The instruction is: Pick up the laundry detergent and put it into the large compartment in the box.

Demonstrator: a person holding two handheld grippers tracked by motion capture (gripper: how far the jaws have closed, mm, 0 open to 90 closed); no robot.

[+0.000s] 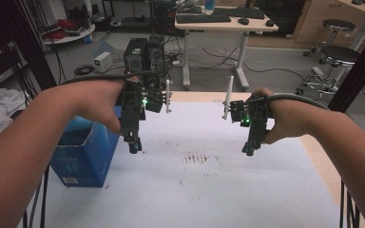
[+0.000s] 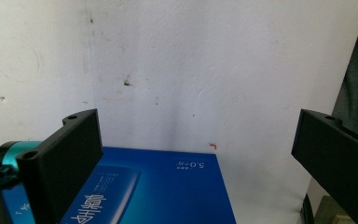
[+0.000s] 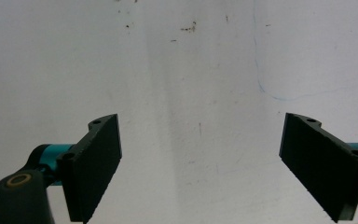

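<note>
the fingers (image 2: 70,158) of the left gripper (image 1: 134,142) are spread wide and grasp nothing; in the left gripper view they rise at 7 and 4 o'clock, with a blue box (image 2: 163,191) lying low between them at 6 o'clock. the box shows white printed characters and the figure 5.0 on its face, and it rests against the white surface (image 2: 205,70), which is scuffed and dotted with small dark specks.

the right gripper (image 1: 249,148) is released as well: in the right gripper view its fingers (image 3: 95,163) stand far apart at 7 and 4 o'clock, with bare white sheet between them, a faint blue pen line at 1 o'clock and brownish marks at 12 o'clock.

in the high view both grippers hover above the surface, pointing down, one in each hand, the left at 10 o'clock from the sheet's middle and the right at 2 o'clock, well apart. the blue box sits at 9 o'clock, at the surface's left edge, under the left forearm (image 1: 33,142). a patch of dark smudges (image 1: 196,157) lies between the grippers.
</note>
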